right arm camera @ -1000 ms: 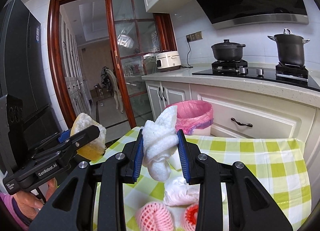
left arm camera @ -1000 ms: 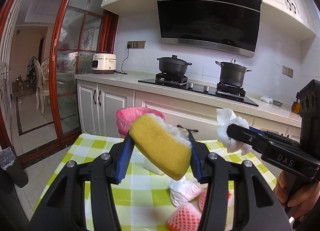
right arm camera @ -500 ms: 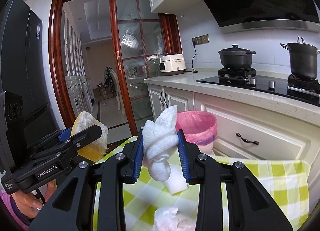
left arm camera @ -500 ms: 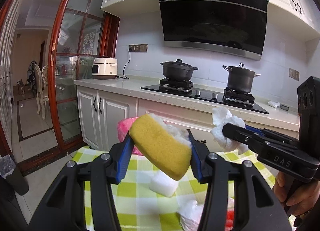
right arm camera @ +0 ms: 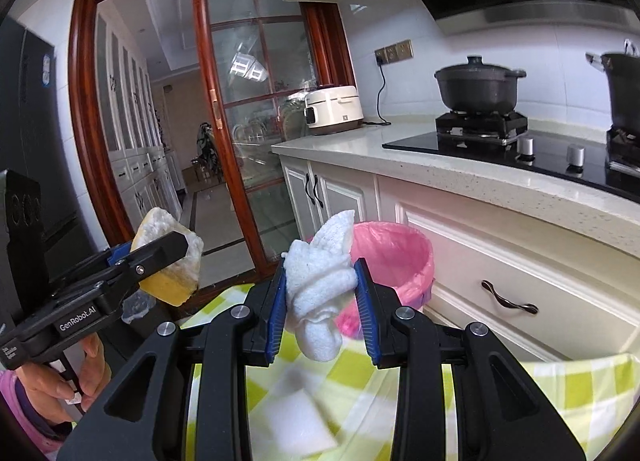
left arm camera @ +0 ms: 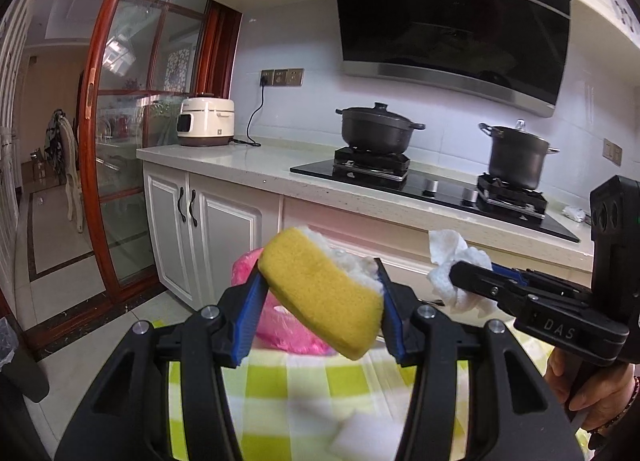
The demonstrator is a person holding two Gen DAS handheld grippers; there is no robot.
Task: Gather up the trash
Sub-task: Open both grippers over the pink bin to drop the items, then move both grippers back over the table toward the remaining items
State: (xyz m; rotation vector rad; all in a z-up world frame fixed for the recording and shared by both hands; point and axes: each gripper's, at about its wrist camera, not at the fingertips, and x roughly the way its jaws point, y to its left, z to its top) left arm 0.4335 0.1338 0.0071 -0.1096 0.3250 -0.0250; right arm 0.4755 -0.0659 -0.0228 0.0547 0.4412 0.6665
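Observation:
My left gripper [left arm camera: 320, 313] is shut on a yellow sponge [left arm camera: 320, 293] with a white back, held in the air just before the pink-lined trash bin [left arm camera: 280, 325]. My right gripper [right arm camera: 320, 301] is shut on a crumpled white paper towel [right arm camera: 320, 285], with the bin [right arm camera: 392, 261] just behind and right of it. Each gripper shows in the other's view: the right one with its towel [left arm camera: 460, 273], the left one with its sponge [right arm camera: 168, 265]. A white foam block [right arm camera: 296, 417] lies on the checked tablecloth [right arm camera: 560, 401] below.
The bin stands between the table's far edge and white kitchen cabinets [left arm camera: 224, 229]. The counter carries a rice cooker [left arm camera: 206, 121] and two black pots [left arm camera: 376, 129] on a stove. A glass sliding door [left arm camera: 132, 141] is at left.
Both grippers have moved forward and up toward the bin, which looks larger and closer now. The pink foam nets on the table have dropped out of view. Both still hold their items.

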